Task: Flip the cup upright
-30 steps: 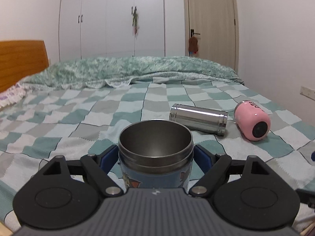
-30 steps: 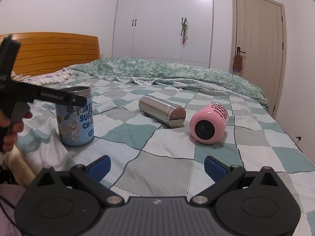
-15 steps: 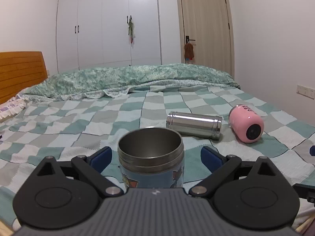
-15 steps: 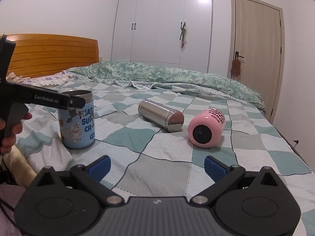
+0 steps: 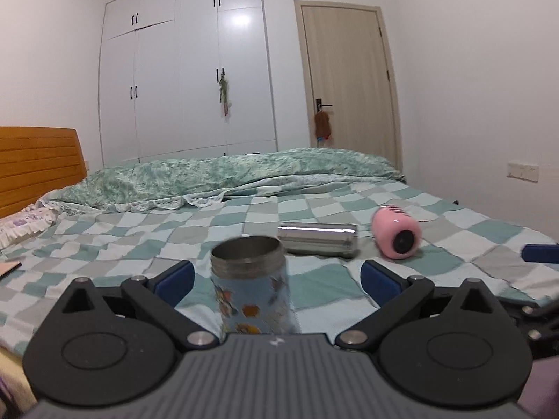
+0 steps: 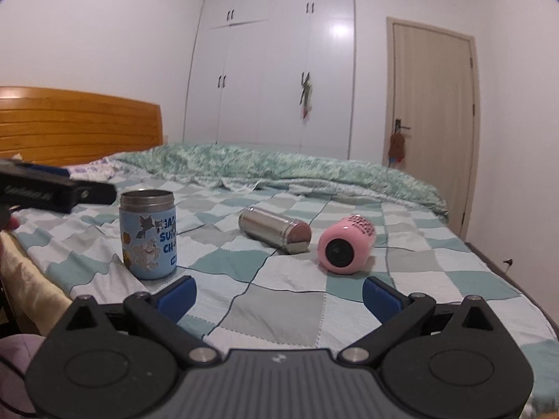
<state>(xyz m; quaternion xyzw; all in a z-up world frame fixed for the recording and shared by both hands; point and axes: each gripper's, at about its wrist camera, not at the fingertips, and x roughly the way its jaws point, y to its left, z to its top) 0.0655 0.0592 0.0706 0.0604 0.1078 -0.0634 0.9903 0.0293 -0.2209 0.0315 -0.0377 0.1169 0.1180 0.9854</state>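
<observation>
A blue cartoon-printed cup (image 5: 253,288) with a steel rim stands upright on the checkered bedspread; it also shows in the right wrist view (image 6: 148,239). My left gripper (image 5: 277,279) is open, its jaws wide apart and drawn back from the cup. A steel cup (image 5: 318,239) lies on its side beyond it, also in the right wrist view (image 6: 276,228). A pink cup (image 5: 396,237) lies on its side to the right, also in the right wrist view (image 6: 346,244). My right gripper (image 6: 279,295) is open and empty, short of the pink cup.
A rumpled green quilt (image 5: 227,178) lies across the far side of the bed. A wooden headboard (image 6: 77,124) is at the left. White wardrobes (image 5: 185,80) and a door (image 5: 349,80) stand behind. The left gripper's body (image 6: 52,192) shows at the left of the right wrist view.
My left gripper opened, let go of the blue cup and pulled back from it, leaving it upright. My right gripper shifted slightly; the steel and pink cups stayed put.
</observation>
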